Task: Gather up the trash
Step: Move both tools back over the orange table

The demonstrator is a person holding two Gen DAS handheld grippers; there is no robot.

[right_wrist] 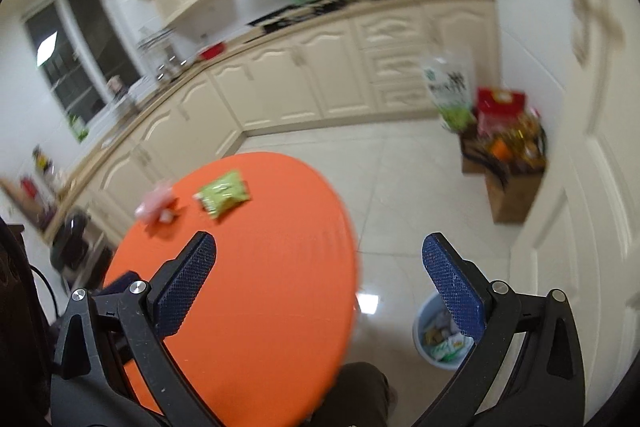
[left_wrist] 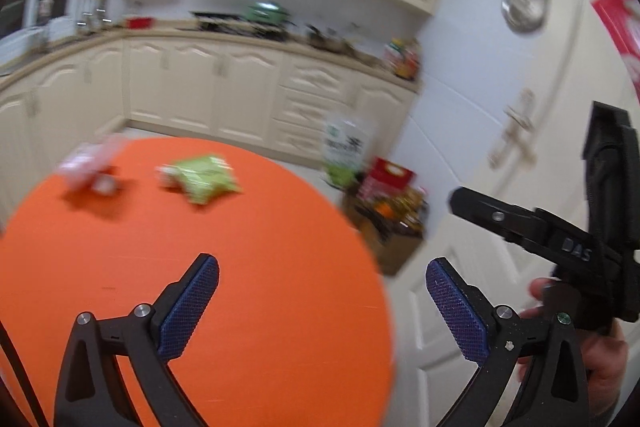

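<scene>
A green snack wrapper [left_wrist: 206,177] and a pink wrapper [left_wrist: 90,165] lie on the far side of the round orange table [left_wrist: 240,267]. My left gripper [left_wrist: 322,301] is open and empty above the table's near right part. My right gripper [right_wrist: 318,277] is open and empty over the table's right edge; its body shows in the left wrist view [left_wrist: 560,239]. The green wrapper [right_wrist: 224,193] and the pink wrapper [right_wrist: 156,207] also show in the right wrist view. A light blue trash bin [right_wrist: 436,333] holding trash stands on the floor right of the table [right_wrist: 260,287].
Cream kitchen cabinets [left_wrist: 200,95] with a cluttered counter run along the back. A cardboard box of groceries [right_wrist: 508,167] and a green and white bag [right_wrist: 450,91] stand on the floor by a white door [left_wrist: 520,131]. A dark object [right_wrist: 74,243] stands left of the table.
</scene>
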